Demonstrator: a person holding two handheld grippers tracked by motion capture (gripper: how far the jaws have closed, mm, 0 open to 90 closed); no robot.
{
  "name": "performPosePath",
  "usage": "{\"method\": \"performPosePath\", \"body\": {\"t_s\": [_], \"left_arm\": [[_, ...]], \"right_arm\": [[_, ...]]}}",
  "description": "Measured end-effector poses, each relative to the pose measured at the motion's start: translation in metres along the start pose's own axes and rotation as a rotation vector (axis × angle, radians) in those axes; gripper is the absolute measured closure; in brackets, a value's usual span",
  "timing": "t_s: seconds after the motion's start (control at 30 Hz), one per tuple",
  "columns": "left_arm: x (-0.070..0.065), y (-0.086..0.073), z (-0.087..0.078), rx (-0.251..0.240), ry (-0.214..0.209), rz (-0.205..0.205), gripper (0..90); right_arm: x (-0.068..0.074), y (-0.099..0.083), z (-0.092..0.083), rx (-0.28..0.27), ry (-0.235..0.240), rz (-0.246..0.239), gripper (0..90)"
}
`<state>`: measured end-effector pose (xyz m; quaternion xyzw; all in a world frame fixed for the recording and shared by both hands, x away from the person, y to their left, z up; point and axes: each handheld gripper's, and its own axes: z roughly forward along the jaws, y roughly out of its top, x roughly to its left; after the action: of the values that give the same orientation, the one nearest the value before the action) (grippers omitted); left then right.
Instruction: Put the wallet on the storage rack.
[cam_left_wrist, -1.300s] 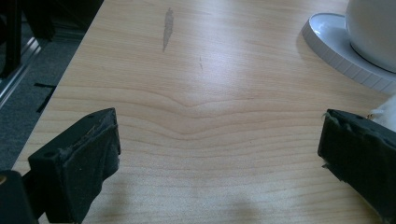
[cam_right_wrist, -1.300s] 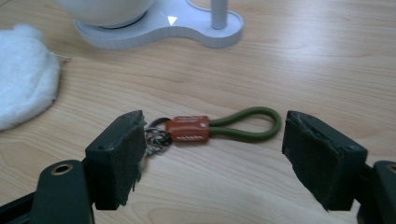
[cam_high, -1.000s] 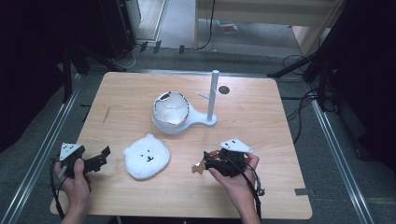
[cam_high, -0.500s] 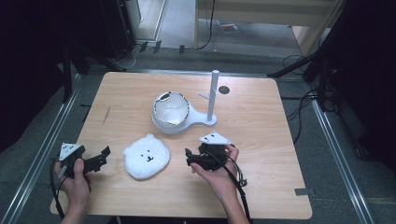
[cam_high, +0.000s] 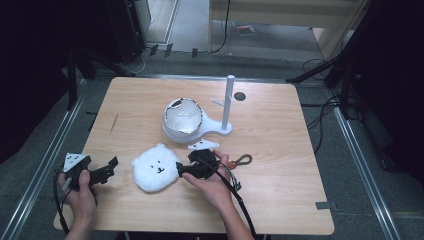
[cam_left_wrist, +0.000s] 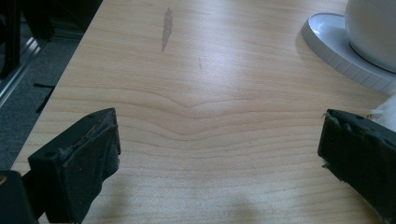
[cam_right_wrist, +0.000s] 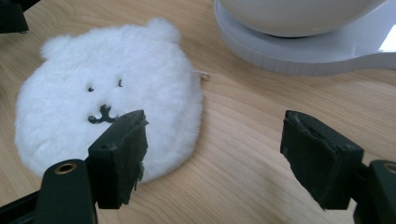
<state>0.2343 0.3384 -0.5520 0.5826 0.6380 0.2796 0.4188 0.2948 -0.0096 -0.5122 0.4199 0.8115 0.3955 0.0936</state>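
- Two grippers, both wide open and empty: right gripper (cam_right_wrist: 212, 158) low over table, left gripper (cam_left_wrist: 219, 163) near left edge.
- Bear pouch (cam_right_wrist: 109, 93) just ahead-left of right jaws, edge under left pad; roundish, no clear long axis. Right hand nearer.
- White bowl (cam_high: 181, 117) on stand (cam_high: 220, 131) beyond; contents unclear.
- Carabiner (cam_high: 243, 160) beside right hand.
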Motion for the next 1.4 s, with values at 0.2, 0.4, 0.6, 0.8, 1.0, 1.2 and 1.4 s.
{"method": "performPosePath", "body": {"t_s": [0.2, 0.4, 0.6, 0.8, 1.0, 1.2, 1.4], "left_arm": [[0.0, 0.0, 0.0, 0.0, -0.001, 0.0, 0.0], [0.0, 0.0, 0.0, -0.001, -0.002, -0.002, 0.0], [0.0, 0.0, 0.0, 0.0, -0.002, -0.003, 0.0], [0.0, 0.0, 0.0, 0.0, 0.0, -0.002, 0.0], [0.0, 0.0, 0.001, -0.001, 0.001, -0.002, 0.0], [0.0, 0.0, 0.001, 0.0, 0.003, -0.001, 0.0], [0.001, 0.0, 0.0, 0.001, 0.001, -0.003, 0.0]], "right_arm": [[0.006, 0.003, 0.016, 0.031, 0.014, -0.012, 23.0], [0.012, 0.008, 0.034, 0.068, 0.03, -0.021, 22.8], [0.018, 0.007, 0.051, 0.102, 0.036, -0.048, 25.1], [0.023, 0.003, 0.052, 0.078, 0.064, -0.099, 45.0], [0.025, -0.004, 0.051, 0.04, 0.101, -0.083, 65.4], [0.025, -0.006, 0.05, 0.014, 0.095, -0.064, 77.2], [0.031, -0.002, 0.041, -0.005, 0.076, -0.087, 80.2]]}}
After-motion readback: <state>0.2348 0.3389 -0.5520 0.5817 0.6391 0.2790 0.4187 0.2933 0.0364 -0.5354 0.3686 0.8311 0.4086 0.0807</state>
